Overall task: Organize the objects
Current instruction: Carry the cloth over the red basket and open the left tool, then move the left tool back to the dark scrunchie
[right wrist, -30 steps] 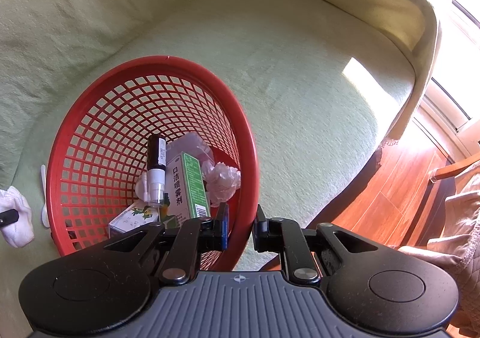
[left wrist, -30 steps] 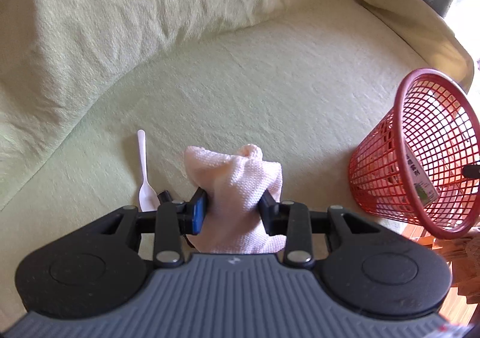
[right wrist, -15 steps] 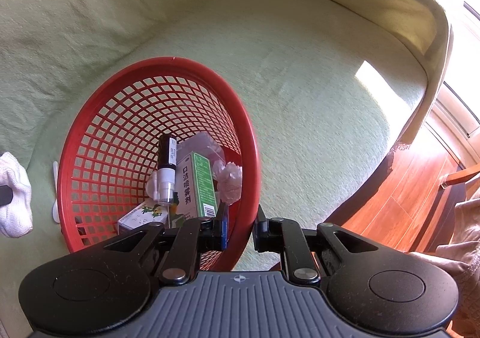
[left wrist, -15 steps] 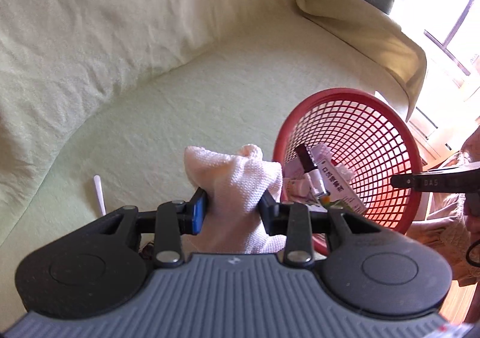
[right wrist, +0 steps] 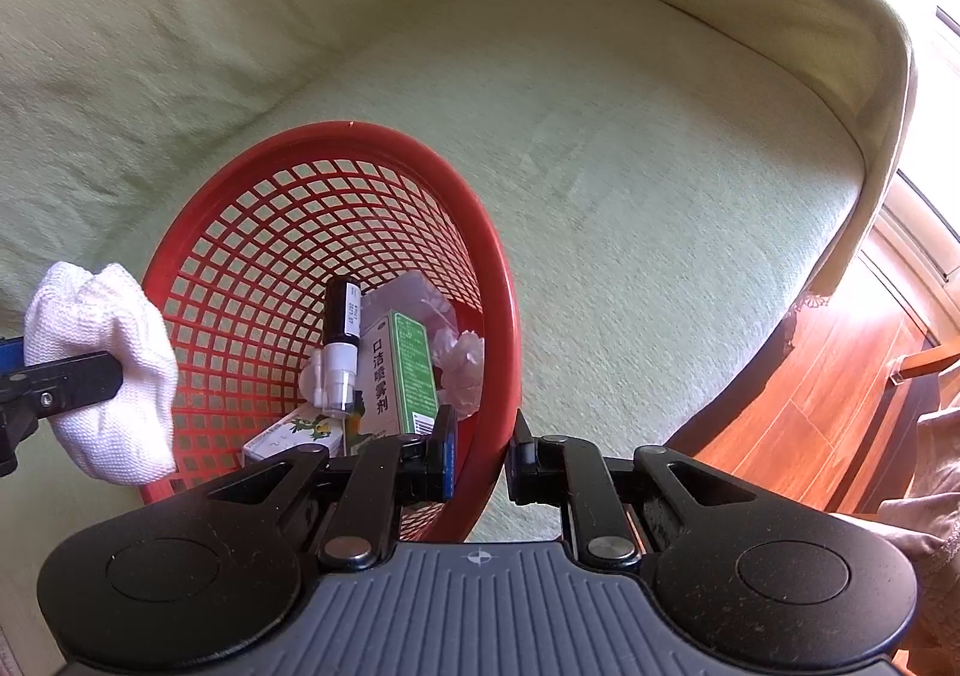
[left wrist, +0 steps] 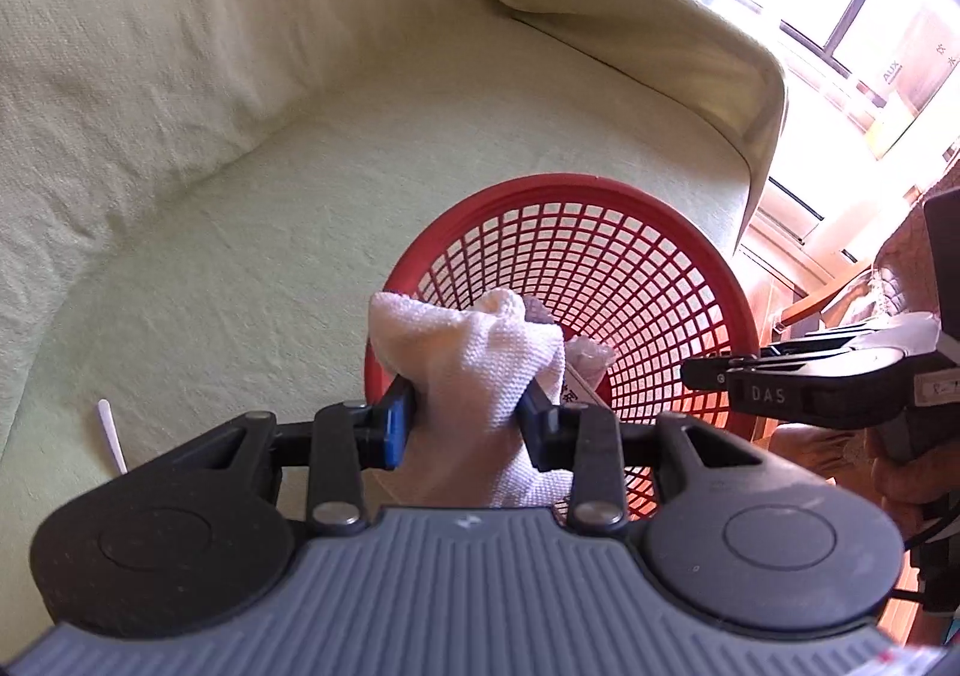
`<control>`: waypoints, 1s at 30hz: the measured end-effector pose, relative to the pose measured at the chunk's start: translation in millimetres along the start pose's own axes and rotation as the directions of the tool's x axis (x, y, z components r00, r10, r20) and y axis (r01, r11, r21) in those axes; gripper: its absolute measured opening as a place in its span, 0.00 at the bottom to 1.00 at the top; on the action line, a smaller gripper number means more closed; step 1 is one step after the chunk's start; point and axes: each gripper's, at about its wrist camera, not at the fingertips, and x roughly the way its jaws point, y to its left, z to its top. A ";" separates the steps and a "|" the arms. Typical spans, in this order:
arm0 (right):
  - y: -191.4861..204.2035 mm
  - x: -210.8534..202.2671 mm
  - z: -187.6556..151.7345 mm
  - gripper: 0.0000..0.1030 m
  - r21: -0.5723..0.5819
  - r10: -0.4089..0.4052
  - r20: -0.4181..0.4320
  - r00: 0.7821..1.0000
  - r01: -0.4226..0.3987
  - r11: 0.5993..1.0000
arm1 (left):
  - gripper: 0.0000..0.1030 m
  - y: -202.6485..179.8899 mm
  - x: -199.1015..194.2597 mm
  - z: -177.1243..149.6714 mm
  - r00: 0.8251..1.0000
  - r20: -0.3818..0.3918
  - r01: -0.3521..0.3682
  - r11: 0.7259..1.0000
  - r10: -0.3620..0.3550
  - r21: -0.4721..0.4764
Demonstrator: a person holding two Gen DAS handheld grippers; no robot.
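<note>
My left gripper is shut on a bunched white cloth and holds it in the air at the near-left rim of the red mesh basket. In the right wrist view the same cloth hangs just outside the basket's left rim. My right gripper is shut on the basket's near rim, one finger inside and one outside. Inside the basket lie a green box, a dark spray bottle, a small white box and crumpled tissue.
The basket stands on a pale green covered sofa seat, near its front edge. A white plastic spoon lies on the seat to the left. The wooden floor and a window are to the right.
My left gripper has carried the cloth right and up, from beside the spoon to the basket's rim. The right gripper has stayed on the rim.
</note>
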 end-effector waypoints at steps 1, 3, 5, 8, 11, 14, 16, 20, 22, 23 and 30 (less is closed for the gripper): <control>0.1 -0.2 -0.5 0.12 0.000 0.001 0.000 1.000 -0.001 1.000 | 0.31 -2.4 2.6 1.7 1.000 -0.004 0.003 1.000 -0.003 0.004; 0.3 -0.7 -0.6 0.12 0.000 0.005 0.000 1.000 -0.005 1.000 | 0.31 -5.7 6.2 3.3 1.000 -0.007 0.012 1.000 -0.012 0.008; 0.9 -1.1 -0.5 0.12 -0.002 0.006 0.002 1.000 -0.006 1.000 | 0.31 -9.8 8.9 7.2 0.999 -0.002 0.037 0.999 -0.037 0.008; 0.9 -0.9 0.6 0.12 -0.002 0.007 0.003 1.000 -0.007 1.000 | 0.34 -14.7 8.0 13.8 0.995 0.026 0.093 0.996 -0.093 -0.002; 0.6 -0.6 0.3 0.12 -0.002 0.007 0.002 1.000 -0.007 1.000 | 0.43 -18.2 5.7 17.9 0.995 0.048 0.086 0.996 -0.086 0.007; 0.3 0.3 0.3 0.12 -0.003 0.005 -0.001 1.000 -0.005 1.000 | 0.47 -17.5 2.7 18.0 0.995 0.048 0.085 0.996 -0.085 -0.003; -0.4 -0.2 0.5 0.12 0.000 0.007 -0.001 1.000 -0.007 1.000 | 0.48 -13.4 0.5 15.3 0.996 0.048 0.082 0.997 -0.081 -0.011; 0.0 -0.5 -0.6 0.12 -0.004 0.004 0.001 1.000 -0.004 1.000 | 0.51 1.3 -7.5 8.8 0.998 0.049 0.051 0.998 -0.050 -0.030; 0.1 -0.6 -1.1 0.12 -0.004 0.004 0.000 1.000 -0.004 1.000 | 0.53 11.4 -10.6 3.6 0.999 0.046 0.030 0.998 -0.027 -0.049; 0.1 -0.6 -1.2 0.12 -0.004 0.003 -0.001 1.000 -0.003 1.000 | 0.53 16.7 -12.1 0.8 0.999 0.043 0.018 0.998 -0.015 -0.059; -1.6 0.6 -2.3 0.12 -0.005 -0.001 -0.005 1.000 0.001 1.000 | 0.53 60.2 -24.4 -22.4 0.997 0.017 -0.073 0.989 0.076 -0.131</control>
